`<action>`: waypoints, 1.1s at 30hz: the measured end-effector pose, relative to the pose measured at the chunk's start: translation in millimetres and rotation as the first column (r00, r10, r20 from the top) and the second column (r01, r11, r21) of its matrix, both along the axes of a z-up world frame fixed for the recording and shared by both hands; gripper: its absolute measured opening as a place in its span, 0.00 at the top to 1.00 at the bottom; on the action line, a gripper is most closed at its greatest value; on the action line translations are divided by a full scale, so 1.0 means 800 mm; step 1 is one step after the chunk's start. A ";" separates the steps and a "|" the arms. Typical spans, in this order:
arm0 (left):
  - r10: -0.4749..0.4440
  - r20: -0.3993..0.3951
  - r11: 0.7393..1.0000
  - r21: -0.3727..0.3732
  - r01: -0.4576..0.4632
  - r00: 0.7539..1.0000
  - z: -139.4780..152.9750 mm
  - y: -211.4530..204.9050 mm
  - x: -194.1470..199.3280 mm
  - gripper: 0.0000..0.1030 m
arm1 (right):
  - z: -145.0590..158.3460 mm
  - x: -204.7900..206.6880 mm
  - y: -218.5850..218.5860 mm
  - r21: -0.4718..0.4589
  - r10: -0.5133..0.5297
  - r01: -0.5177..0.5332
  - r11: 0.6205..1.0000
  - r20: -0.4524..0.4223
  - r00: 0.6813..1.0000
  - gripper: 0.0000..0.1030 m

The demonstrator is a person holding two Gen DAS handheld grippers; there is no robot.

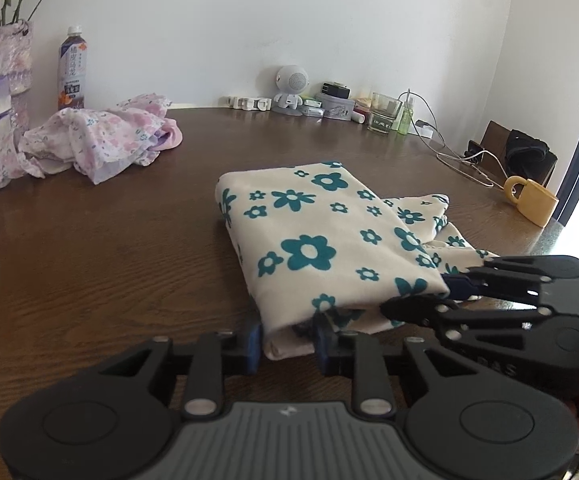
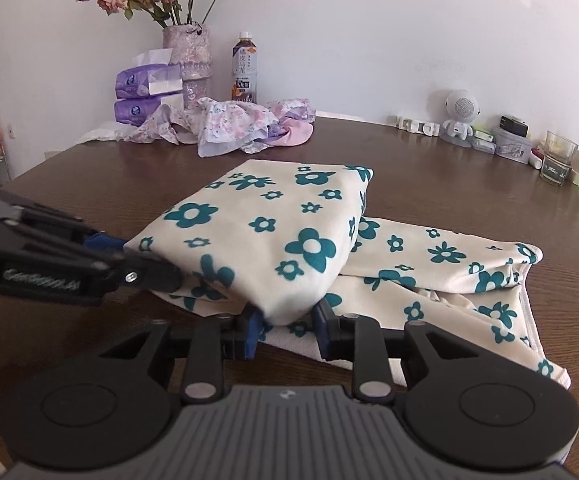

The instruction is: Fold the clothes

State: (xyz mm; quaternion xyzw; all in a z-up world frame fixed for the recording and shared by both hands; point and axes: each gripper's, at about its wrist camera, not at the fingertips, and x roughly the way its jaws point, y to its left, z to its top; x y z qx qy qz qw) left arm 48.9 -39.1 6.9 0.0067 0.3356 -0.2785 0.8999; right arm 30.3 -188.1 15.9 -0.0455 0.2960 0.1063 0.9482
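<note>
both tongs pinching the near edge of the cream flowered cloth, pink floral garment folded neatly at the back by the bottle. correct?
Not quite. The pink floral garment lies crumpled in a heap, not folded, as the right wrist view shows. The rest holds: left tongs and right tongs both pinch the near edge of the flowered cloth, bottle behind.

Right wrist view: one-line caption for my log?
Both grippers pinch the near edge of the flower-print cloth on the wooden table.

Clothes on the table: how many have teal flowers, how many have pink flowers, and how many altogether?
Teal-flowered cream garment: 1, held by the left gripper and the right gripper.
Pink floral clothes pile: looks like 1 crumpled bundle; separate pieces cannot be told.
Total: 2
</note>
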 end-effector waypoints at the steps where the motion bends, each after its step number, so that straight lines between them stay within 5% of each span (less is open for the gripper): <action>1: -0.008 -0.001 1.000 -0.006 0.008 1.000 0.000 0.000 -0.001 0.65 | 0.000 0.000 0.000 0.001 0.001 -0.001 1.000 -0.001 1.000 0.75; 18: 0.019 0.002 1.000 0.008 -0.019 1.000 -0.004 0.006 0.004 0.74 | -0.001 0.000 0.003 -0.001 -0.001 0.001 1.000 0.007 1.000 0.75; 21: 0.015 -0.002 1.000 0.005 -0.015 1.000 -0.004 0.006 0.005 0.88 | 0.004 -0.012 0.000 0.024 0.018 -0.018 1.000 0.010 1.000 0.74; 33: 0.036 0.003 0.999 -0.010 -0.036 0.999 -0.002 0.017 0.001 0.77 | -0.004 -0.001 0.002 0.004 -0.007 0.007 1.000 0.010 1.000 0.76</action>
